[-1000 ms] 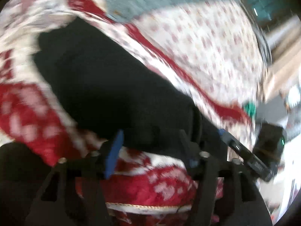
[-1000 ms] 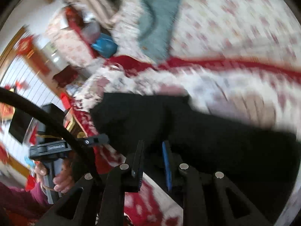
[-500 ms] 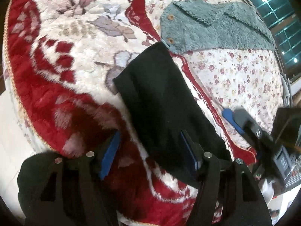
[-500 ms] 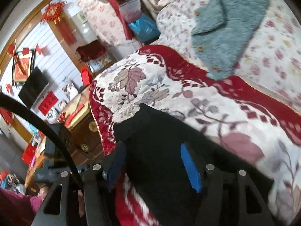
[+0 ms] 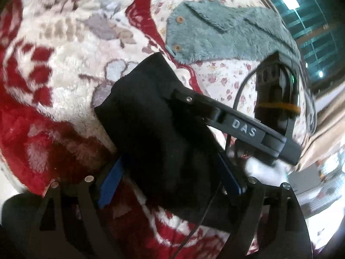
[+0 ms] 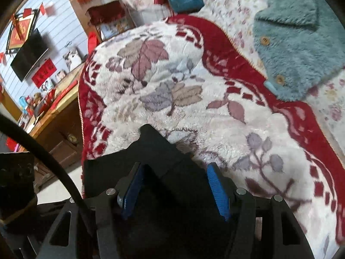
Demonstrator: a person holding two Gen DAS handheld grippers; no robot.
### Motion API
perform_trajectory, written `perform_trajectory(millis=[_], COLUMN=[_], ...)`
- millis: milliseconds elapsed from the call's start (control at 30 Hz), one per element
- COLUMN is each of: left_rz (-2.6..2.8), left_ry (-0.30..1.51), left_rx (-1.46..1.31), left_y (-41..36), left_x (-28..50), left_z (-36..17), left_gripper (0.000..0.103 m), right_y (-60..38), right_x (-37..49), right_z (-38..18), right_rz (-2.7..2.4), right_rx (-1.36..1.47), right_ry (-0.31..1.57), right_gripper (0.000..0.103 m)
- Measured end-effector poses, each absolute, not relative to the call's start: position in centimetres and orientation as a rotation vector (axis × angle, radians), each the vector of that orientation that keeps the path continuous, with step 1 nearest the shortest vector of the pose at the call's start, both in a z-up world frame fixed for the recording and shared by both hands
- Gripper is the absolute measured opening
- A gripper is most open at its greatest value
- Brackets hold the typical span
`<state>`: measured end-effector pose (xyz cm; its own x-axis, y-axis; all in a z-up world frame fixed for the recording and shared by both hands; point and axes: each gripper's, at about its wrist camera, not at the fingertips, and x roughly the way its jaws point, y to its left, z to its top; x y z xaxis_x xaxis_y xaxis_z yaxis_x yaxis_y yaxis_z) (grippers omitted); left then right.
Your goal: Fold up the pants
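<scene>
Both grippers stood over the folded black pants [image 5: 155,133], which lay on a red-and-white blanket [image 5: 64,69]. At 6 o'clock in its own view the left gripper [image 5: 170,179] was opening wide, pants between its blue pads, pads apart from the cloth. The right gripper [image 6: 174,187] stood moderately open over the pants' near end, gripping nothing. Farther off, at 1 o'clock, lay a teal fleece [image 5: 226,34] on a floral sheet [image 5: 217,79].
</scene>
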<state>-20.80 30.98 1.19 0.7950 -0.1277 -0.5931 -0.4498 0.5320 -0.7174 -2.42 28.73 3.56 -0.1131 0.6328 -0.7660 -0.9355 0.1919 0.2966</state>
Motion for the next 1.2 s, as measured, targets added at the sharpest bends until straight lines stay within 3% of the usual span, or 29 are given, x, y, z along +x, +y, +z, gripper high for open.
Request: perform_trajectory(millis=[33,67,100,167,267,633,800,967,1200], left_rz=[0.217,0.235,0.276,0.256,0.230,0.047,-0.070,-0.163,-0.215], left_ry=[0.654,0.666,0.699,0.734,0.701,0.573,0.579,0.647,0.786], left_rx=[-1.003,-0.978,-0.925,-0.902,-0.845,-0.558,-0.449,-0.377,-0.272], left_y=[31.1,30.9,30.6,30.2,29.3,20.6,15.3,9.7,2.1], left_x=[-20.6,-20.5,-20.2,-19.7,-19.9,-19.6,-17.7,-15.2,-11.8], left_z=[1.2,1.2,1.3,1.0,2.1,11.4,13.2,12.2,7.4], left_gripper=[0.077,0.060,0.034,0.017,0.015,0.015,0.015,0.015,0.015], right_y=[28.7,28.7,28.6,27.7,25.9,13.4,5.9,-2.3,-11.1], right_x=[-2.2,-2.2,-2.2,-2.0,-1.8,-1.8,-1.6,-1.1,-0.3], right_z=[3.4,3.2,3.2,3.3,4.2,12.8,14.8,13.8,7.5], right_rz=[1.403,1.403,1.404,1.411,1.429,1.431,1.366,1.252,1.039], right_rx=[-0.392,-0.393,-0.393,-0.350,-0.253,0.110,0.198,0.272,0.378], right_ry=[0.972,0.961,0.956,0.951,0.952,0.792,0.728,0.721,0.823], right_gripper=[0.052,0.044,0.041,0.028,0.018,0.017,0.017,0.017,0.017])
